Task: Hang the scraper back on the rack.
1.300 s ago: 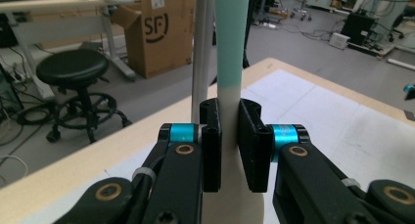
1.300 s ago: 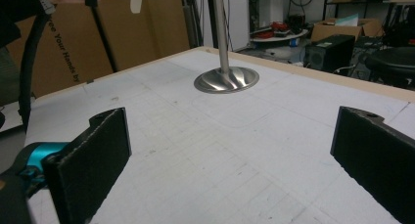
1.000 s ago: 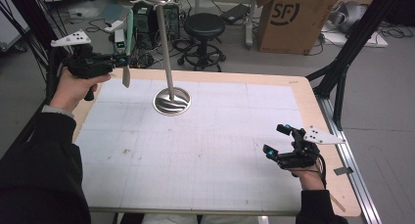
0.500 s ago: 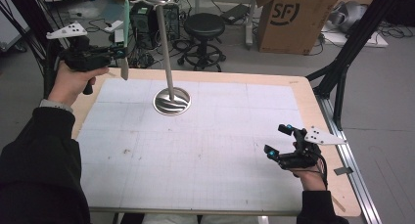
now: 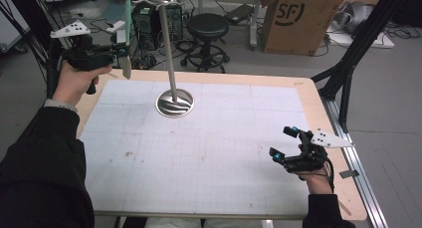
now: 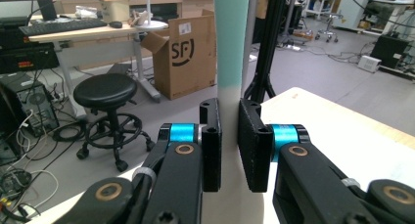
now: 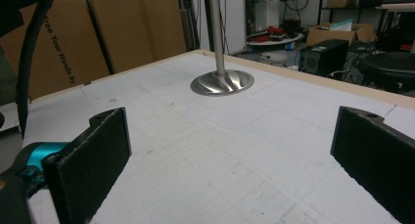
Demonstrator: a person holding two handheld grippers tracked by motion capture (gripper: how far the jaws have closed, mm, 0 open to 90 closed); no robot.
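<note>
While raised beside the metal stand (image 5: 169,54), left tongs (image 5: 122,51) clamped on a teal-and-white stick (image 5: 127,36); right tongs (image 5: 284,144) wide apart.

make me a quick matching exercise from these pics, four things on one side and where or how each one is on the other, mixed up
Things:
1. left gripper
2. right gripper
3. metal stand
4. black stool

States:
A. on the floor beyond the table
B. jaws wide open, low over the table's near right part
C. round base on the table's far left part
D. shut on a mint and white strip, held upright

Pairs: 1-D, 2-B, 3-C, 4-A
</note>
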